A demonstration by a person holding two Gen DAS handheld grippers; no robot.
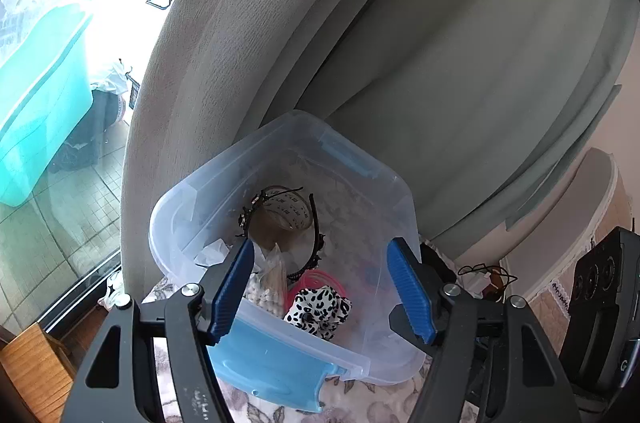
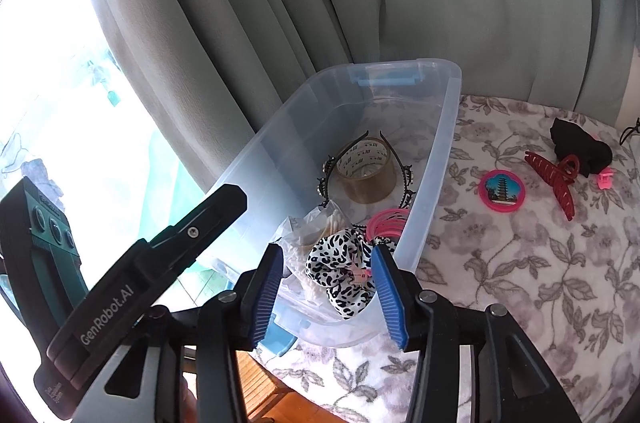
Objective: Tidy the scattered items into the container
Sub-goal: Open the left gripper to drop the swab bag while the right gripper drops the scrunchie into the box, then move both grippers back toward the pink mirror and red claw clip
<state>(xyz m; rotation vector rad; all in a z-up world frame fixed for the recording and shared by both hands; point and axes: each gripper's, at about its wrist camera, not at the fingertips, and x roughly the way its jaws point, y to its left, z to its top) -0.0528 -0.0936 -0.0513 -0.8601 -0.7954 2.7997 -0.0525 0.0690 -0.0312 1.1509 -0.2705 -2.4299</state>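
A clear plastic bin (image 2: 436, 159) with blue latches stands on a floral cloth (image 2: 520, 263). It holds a tape roll (image 2: 366, 169), a black headband (image 2: 326, 179), a pink coil (image 2: 386, 221), a bag of beads (image 1: 268, 287) and a leopard-print scrunchie (image 2: 340, 277). My right gripper (image 2: 328, 297) is open above the bin's near end, its fingers either side of the scrunchie, which lies loose. My left gripper (image 1: 324, 291) is open and empty over the bin (image 1: 404, 211). On the cloth right of the bin lie a pink round mirror (image 2: 502, 191), a red claw clip (image 2: 554, 177), a black cloth item (image 2: 580, 143) and a pink clip (image 2: 606, 179).
Grey-green curtains (image 2: 320, 3) hang behind the bin. A window with a teal tub (image 1: 36, 103) outside is on the left. The left gripper's body (image 2: 132, 279) shows at the right view's lower left. Wooden furniture (image 1: 28, 367) sits below the cloth's edge.
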